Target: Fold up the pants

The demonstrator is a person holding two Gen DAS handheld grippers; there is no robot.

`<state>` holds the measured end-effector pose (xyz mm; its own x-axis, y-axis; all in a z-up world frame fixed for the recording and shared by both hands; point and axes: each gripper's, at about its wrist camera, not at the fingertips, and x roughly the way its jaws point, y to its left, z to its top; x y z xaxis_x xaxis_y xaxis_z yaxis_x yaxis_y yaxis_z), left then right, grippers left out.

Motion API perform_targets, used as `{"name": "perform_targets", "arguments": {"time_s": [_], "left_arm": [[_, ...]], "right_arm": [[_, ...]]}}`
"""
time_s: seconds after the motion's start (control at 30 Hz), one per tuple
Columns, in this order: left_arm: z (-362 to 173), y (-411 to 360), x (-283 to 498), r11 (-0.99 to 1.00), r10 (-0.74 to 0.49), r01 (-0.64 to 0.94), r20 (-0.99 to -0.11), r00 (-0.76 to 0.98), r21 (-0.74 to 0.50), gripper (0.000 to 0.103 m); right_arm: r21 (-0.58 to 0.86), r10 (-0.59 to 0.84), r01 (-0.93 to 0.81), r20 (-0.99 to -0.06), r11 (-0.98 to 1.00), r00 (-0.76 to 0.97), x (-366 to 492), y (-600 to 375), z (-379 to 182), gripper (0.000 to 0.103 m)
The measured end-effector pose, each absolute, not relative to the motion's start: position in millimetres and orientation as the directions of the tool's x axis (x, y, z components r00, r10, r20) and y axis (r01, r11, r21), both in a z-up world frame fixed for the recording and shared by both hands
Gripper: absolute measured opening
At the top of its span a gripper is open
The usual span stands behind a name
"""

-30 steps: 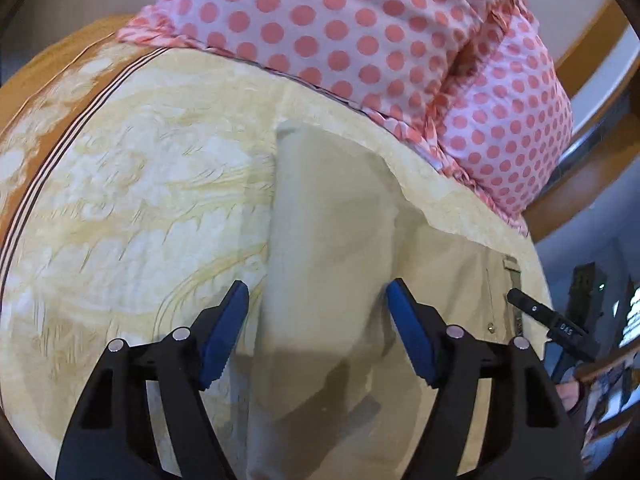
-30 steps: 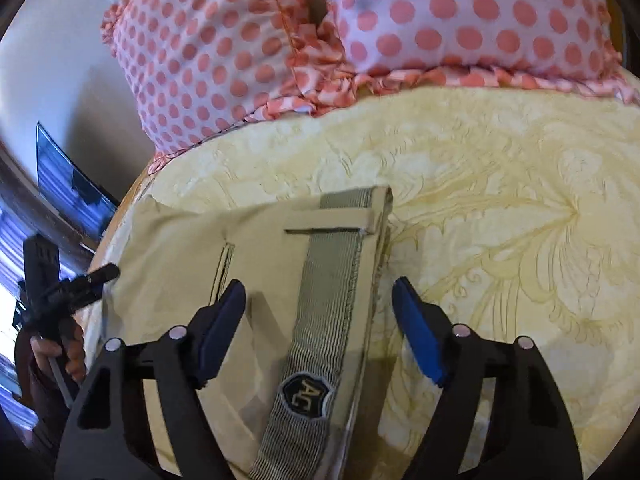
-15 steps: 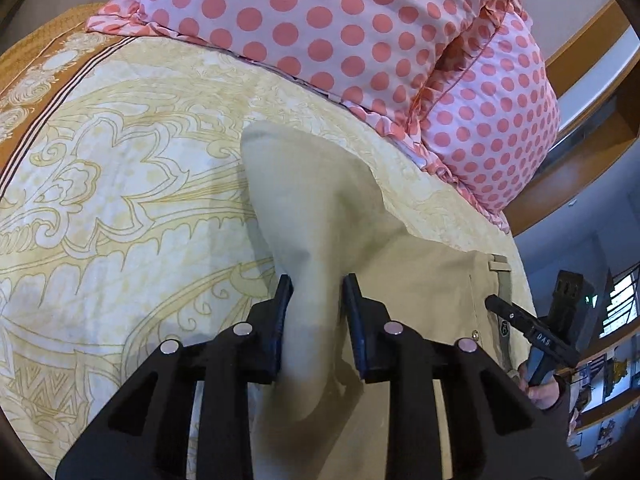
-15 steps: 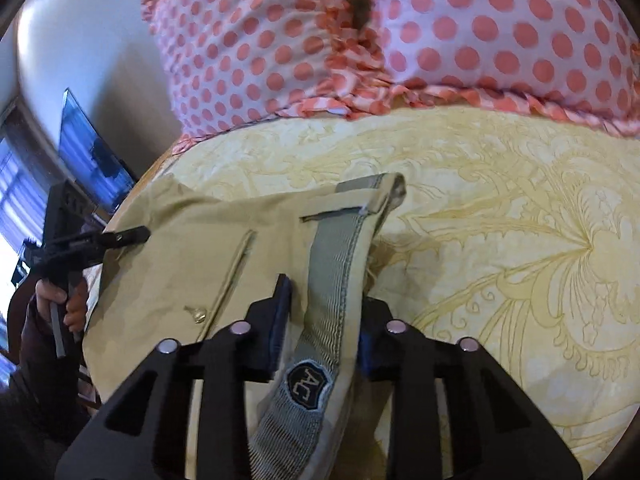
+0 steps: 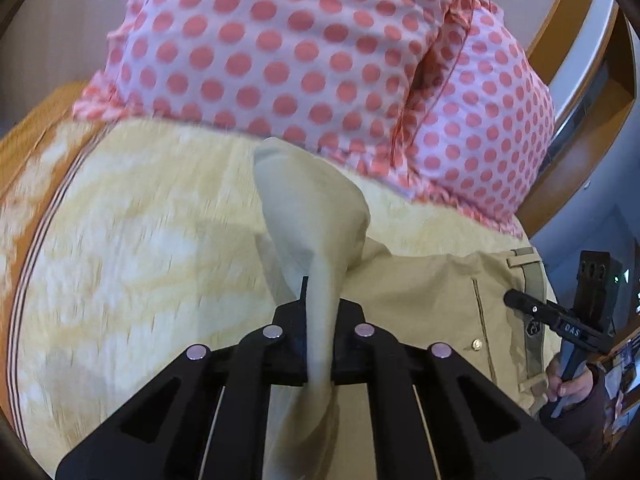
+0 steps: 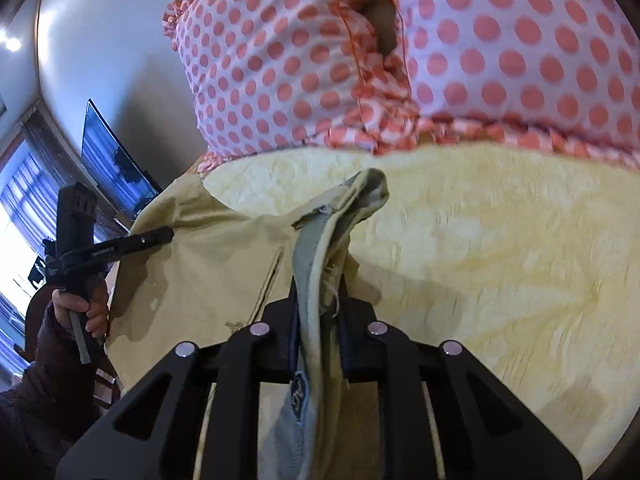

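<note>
Khaki pants (image 5: pixel 432 292) lie on a yellow patterned bedspread (image 5: pixel 140 248). My left gripper (image 5: pixel 320 312) is shut on a leg end of the pants (image 5: pixel 312 208), lifted so the cloth stands up in a cone. My right gripper (image 6: pixel 318 304) is shut on the waistband (image 6: pixel 320 240), with its grey striped lining and a badge, lifted off the bed. Each gripper shows in the other's view: the right one (image 5: pixel 560 320) at the right edge, the left one (image 6: pixel 104 248) at the left edge.
Two pink polka-dot pillows (image 5: pixel 300 60) with frilled edges (image 6: pixel 440 60) lie just beyond the pants. A wooden headboard (image 5: pixel 568 20) curves at the right. A dark screen (image 6: pixel 112 156) and a bright window (image 6: pixel 16 240) stand beside the bed.
Both grippers closed from open onto the pants, the left on the leg end and the right on the waistband, then rose, lifting the cloth off the bedspread.
</note>
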<state>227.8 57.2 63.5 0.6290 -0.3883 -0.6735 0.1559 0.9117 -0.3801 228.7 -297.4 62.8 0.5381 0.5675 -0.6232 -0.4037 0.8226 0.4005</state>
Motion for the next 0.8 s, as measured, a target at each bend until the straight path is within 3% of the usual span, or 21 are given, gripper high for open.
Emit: {"name": "perform_targets", "arguments": {"time_s": [0.13,0.23,0.27,0.3,0.33,0.37,0.4,0.47,0.57,0.63,0.73,0.8], "left_arm": [[67,55,275,0.914,-0.359,0.101,-0.666,0.654,-0.393,0.005],[42,57,301,0.905,-0.352,0.016,-0.729,0.587,-0.424,0.007],[33,59,304,0.901,-0.348,-0.014,-0.742,0.573,-0.433,0.009],[24,64,305,0.891,-0.353,-0.037,-0.744,0.567,-0.451,0.017],[20,68,304,0.882,-0.362,-0.046,-0.738,0.57,-0.469,0.025],[19,73,301,0.872,-0.372,-0.054,-0.73,0.573,-0.487,0.027],[20,79,297,0.863,-0.375,-0.068,-0.724,0.579,-0.501,0.027],[28,90,283,0.857,-0.356,-0.087,-0.707,0.611,-0.507,0.028],[51,96,250,0.862,-0.351,-0.036,-0.645,0.679,-0.506,0.028],[61,85,227,0.846,-0.415,0.05,-0.597,0.687,-0.531,0.031],[53,56,211,0.811,-0.525,0.146,-0.595,0.609,-0.567,0.057],[35,41,214,0.83,-0.519,0.138,-0.657,0.546,-0.541,0.058]], "right_arm": [[0.391,0.527,-0.354,-0.607,0.85,0.595,270,-304,72,0.015],[0.389,0.467,-0.26,-0.692,0.884,0.551,300,-302,45,0.017],[0.365,0.43,-0.229,-0.728,0.903,0.534,304,-299,34,0.025],[0.327,0.383,-0.202,-0.756,0.923,0.531,305,-297,26,0.04],[0.316,0.362,-0.18,-0.763,0.932,0.535,304,-299,23,0.045],[0.329,0.368,-0.171,-0.76,0.929,0.536,302,-302,24,0.052],[0.308,0.327,-0.129,-0.772,0.943,0.545,298,-307,28,0.07],[0.295,0.286,-0.086,-0.749,0.952,0.598,283,-316,41,0.084],[0.421,0.433,-0.182,-0.639,0.889,0.636,245,-319,63,0.094],[0.493,0.53,-0.246,-0.596,0.835,0.604,232,-313,64,0.097],[0.629,0.654,-0.249,-0.569,0.736,0.498,227,-303,43,0.099],[0.684,0.664,-0.158,-0.583,0.712,0.468,234,-307,19,0.099]]}}
